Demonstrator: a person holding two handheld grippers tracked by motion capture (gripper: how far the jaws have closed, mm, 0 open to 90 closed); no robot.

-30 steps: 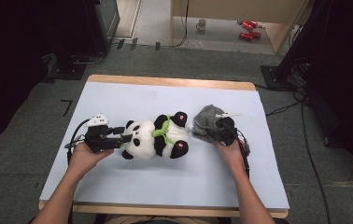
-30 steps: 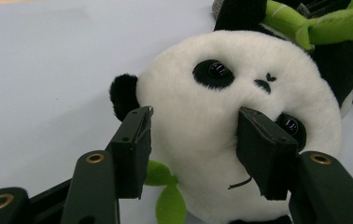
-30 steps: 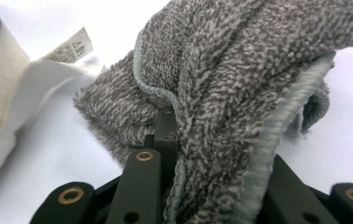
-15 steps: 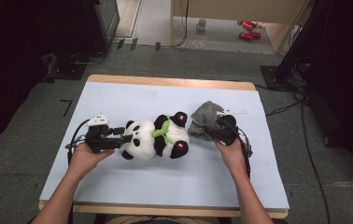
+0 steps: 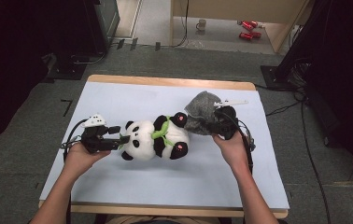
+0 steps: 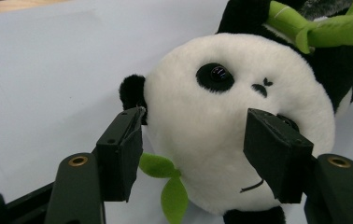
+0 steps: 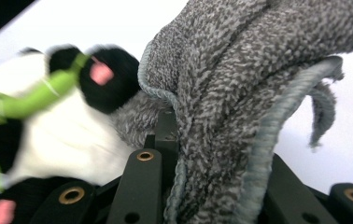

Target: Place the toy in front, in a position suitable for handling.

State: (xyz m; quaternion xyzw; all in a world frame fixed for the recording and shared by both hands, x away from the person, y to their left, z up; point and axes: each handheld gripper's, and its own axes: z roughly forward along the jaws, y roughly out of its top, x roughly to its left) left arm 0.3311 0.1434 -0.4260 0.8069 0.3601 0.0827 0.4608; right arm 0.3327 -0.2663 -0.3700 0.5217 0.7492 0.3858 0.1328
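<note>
While no readable writing is showing anywhere, the panda (image 5: 158, 139) is lying on its side mid-table (image 5: 118, 98), feet toward the grey towel (image 5: 201, 103). The left gripper (image 6: 191, 156) is bracketing the panda's head — its jaws have just been opening, pads not pressing. The right gripper (image 5: 214, 125) is pinching the towel, lifting it beside the panda's feet — red cans (image 5: 248, 29) and a mug (image 5: 202, 23) are sitting on the floor beyond.

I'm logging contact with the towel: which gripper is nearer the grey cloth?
Right. The right gripper is shut on the grey cloth; the left gripper sits at the panda's head, far from it.
</note>
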